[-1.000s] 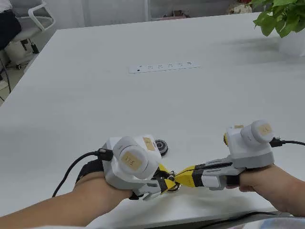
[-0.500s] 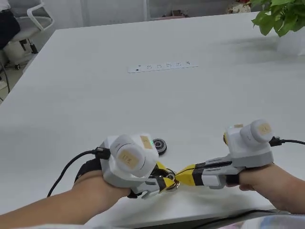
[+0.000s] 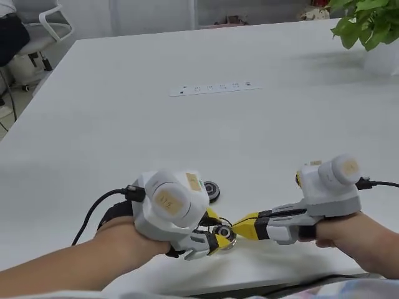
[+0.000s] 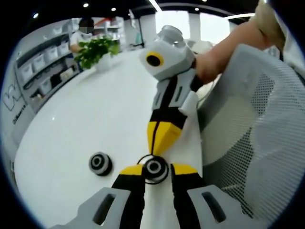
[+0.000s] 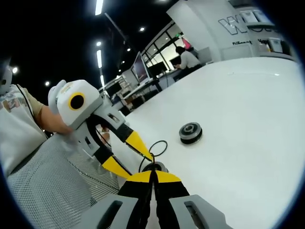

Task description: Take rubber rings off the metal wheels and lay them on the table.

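Silver metal wheel (image 4: pixel 155 169) is clamped in the left tool (image 3: pixel 214 238), braced above the white desk (image 3: pixel 249 137) so the right tool (image 5: pixel 153 175), jaws pinched together on its thin black rubber ring (image 5: pixel 153 142), can peel it off; a second ringed wheel (image 5: pixel 190 132) lies nearby.

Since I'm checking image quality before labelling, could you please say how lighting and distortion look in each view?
Head view: even, sharp, faint shadows on the white table. Left gripper view: fisheye bends its edge; top nearly washed out. Right gripper view: dark ceiling, bright strip lights, glaring table.
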### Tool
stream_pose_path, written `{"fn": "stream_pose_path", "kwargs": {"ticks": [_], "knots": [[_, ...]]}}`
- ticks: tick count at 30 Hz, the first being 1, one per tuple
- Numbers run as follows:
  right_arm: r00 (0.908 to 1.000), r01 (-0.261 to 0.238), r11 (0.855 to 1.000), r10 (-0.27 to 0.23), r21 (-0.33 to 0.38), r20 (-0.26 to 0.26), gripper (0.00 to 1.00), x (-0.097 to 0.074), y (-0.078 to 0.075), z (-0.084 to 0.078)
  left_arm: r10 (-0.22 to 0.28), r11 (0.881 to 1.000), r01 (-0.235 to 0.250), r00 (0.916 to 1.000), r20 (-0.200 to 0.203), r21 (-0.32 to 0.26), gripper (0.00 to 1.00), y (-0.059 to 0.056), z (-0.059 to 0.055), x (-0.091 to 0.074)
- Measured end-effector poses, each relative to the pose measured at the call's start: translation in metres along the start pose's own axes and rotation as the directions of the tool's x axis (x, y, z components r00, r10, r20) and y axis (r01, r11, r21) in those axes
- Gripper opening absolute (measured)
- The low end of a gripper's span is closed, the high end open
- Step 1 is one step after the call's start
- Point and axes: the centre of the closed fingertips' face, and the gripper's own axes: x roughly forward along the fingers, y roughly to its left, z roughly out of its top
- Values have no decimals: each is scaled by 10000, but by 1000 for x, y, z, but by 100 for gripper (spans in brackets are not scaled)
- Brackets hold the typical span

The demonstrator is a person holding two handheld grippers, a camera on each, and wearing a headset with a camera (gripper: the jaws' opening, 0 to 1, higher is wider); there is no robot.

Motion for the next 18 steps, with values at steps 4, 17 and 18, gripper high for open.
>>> {"fn": "stream_pose_path", "kwargs": {"ticks": [4,17,18], "knots": [[10000,-13,10000,13,-14,40,0,0,4,3,3,10000,-2,9999,123,-85,24,-1,3,-8],[9998,-204,9994,203,-284,-33,0,-2,20,13,188,9989,-172,9991,387,-426,36,0,5,-37],[9997,-222,9993,221,-301,-39,0,-2,20,14,208,9989,-190,9990,397,-436,37,0,5,-38]]}}
